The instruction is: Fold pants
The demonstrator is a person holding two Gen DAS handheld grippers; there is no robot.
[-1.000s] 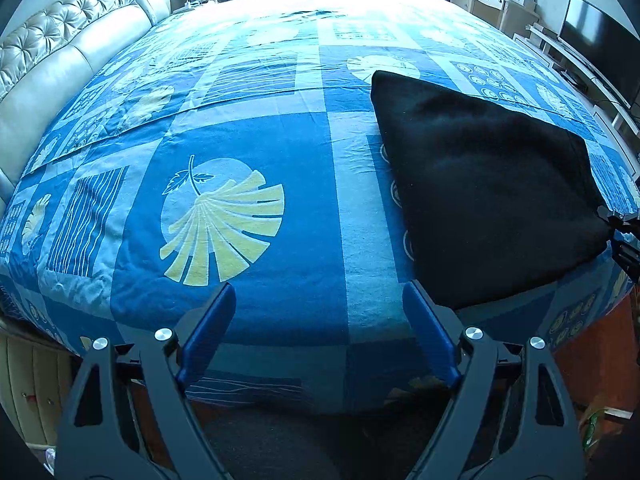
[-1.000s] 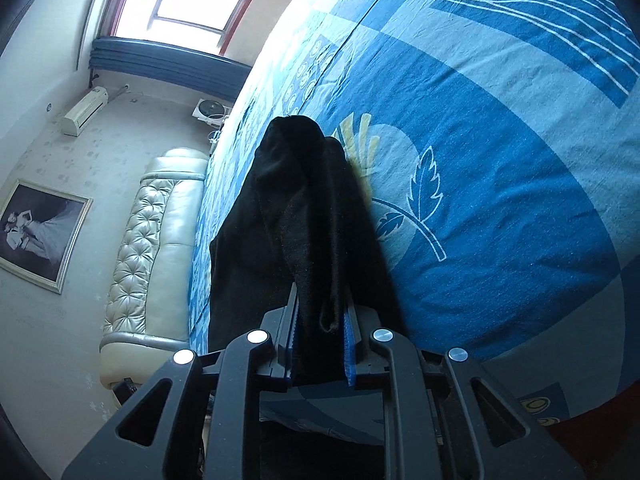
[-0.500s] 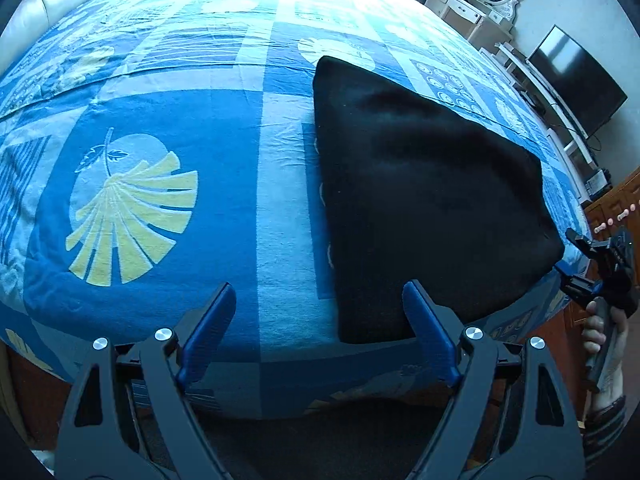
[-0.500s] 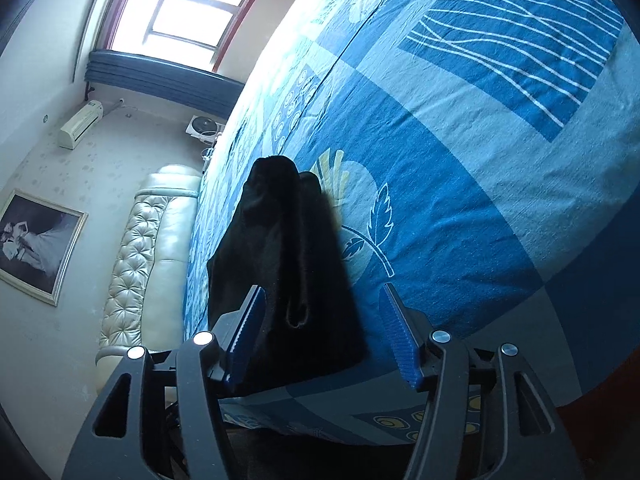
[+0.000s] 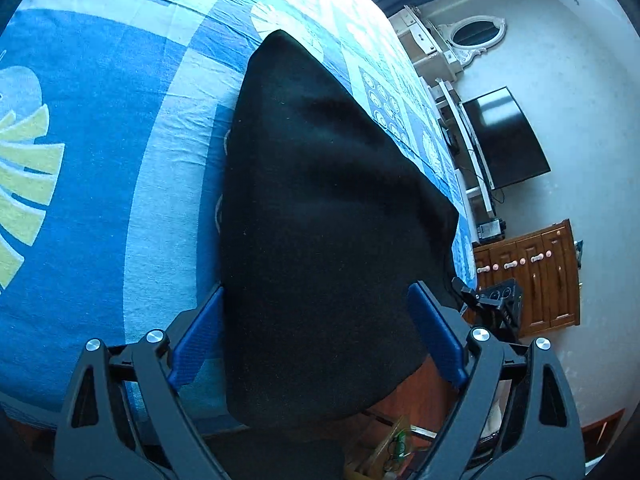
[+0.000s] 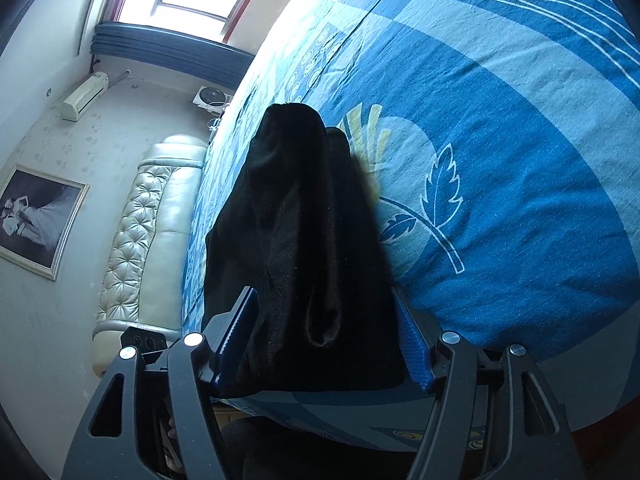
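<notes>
The black pants (image 5: 320,208) lie folded on the blue patterned bed (image 5: 120,160), their near end hanging over the bed's edge. My left gripper (image 5: 316,336) is open, its blue fingers (image 5: 196,340) on either side of the pants' near end. In the right wrist view the pants (image 6: 304,240) show as a thick stack seen end-on. My right gripper (image 6: 324,344) is open, its jaws standing on either side of that end of the stack. The right gripper also shows small in the left wrist view (image 5: 492,304), by the pants' right corner.
A padded headboard (image 6: 148,240) and a framed picture (image 6: 36,220) are to the left in the right wrist view. A television (image 5: 508,140), a white dresser with a mirror (image 5: 440,48) and a wooden cabinet (image 5: 536,276) stand beyond the bed's right side.
My right gripper let go of the pants' end and opened. My left gripper moved right and forward, so the pants' near end now lies between its open fingers.
</notes>
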